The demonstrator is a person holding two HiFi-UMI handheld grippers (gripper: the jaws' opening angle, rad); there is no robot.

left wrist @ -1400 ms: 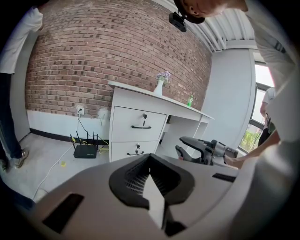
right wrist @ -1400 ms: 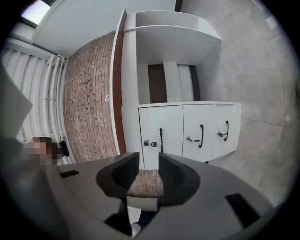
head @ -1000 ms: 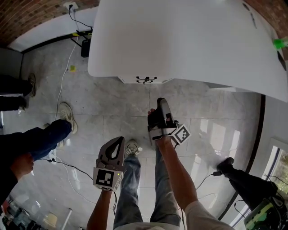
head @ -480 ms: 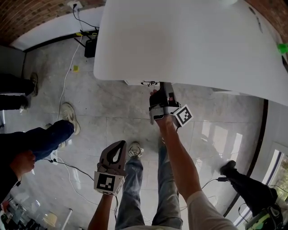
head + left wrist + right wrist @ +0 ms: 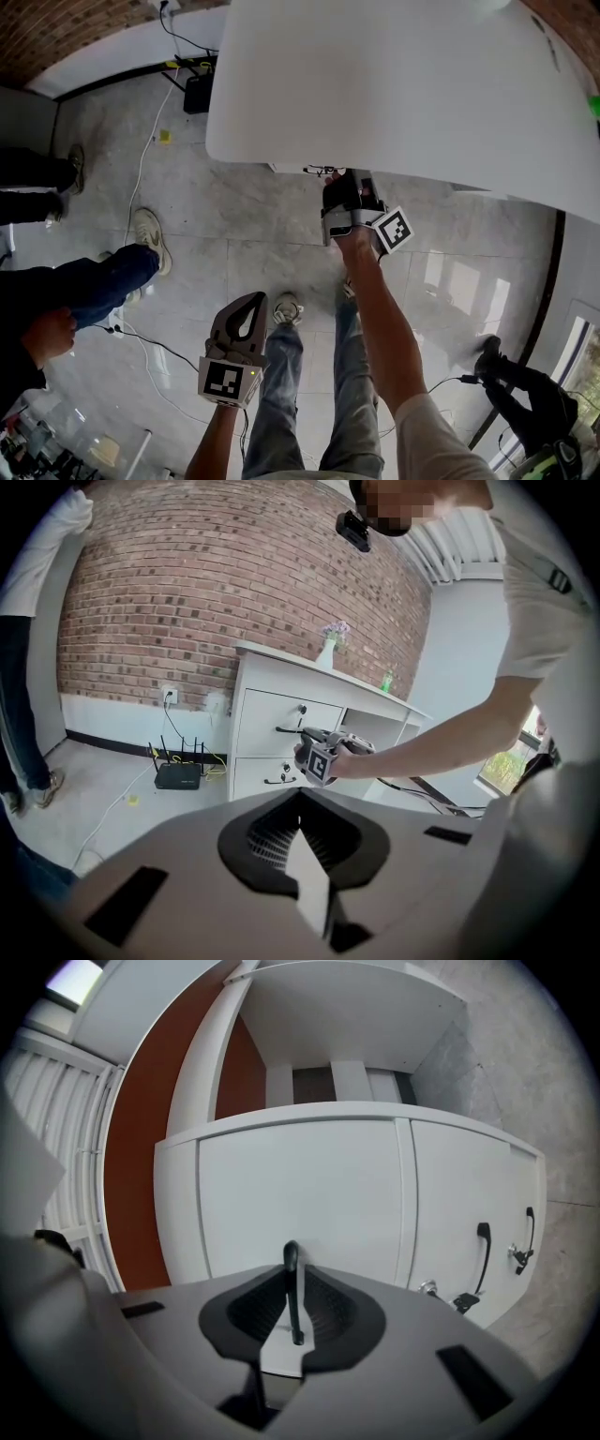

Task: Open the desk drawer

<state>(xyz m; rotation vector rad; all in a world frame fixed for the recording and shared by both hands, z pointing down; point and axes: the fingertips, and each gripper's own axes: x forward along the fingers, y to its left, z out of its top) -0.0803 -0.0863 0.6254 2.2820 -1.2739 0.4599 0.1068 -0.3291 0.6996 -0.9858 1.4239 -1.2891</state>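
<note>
One handle caught, drawer not yet pulled

Within the last second the right gripper (image 5: 339, 183) comes in from over the floor to the front edge of the desk (image 5: 394, 84). Its jaws have just been closing, and the black handle (image 5: 292, 1279) of the top drawer (image 5: 300, 1194) now stands pinched between them. That drawer front sits flush with its neighbour, so it looks shut; only the pull seems to remain. The left gripper (image 5: 251, 302) hangs low, well apart from the desk, jaws together and empty.
</note>
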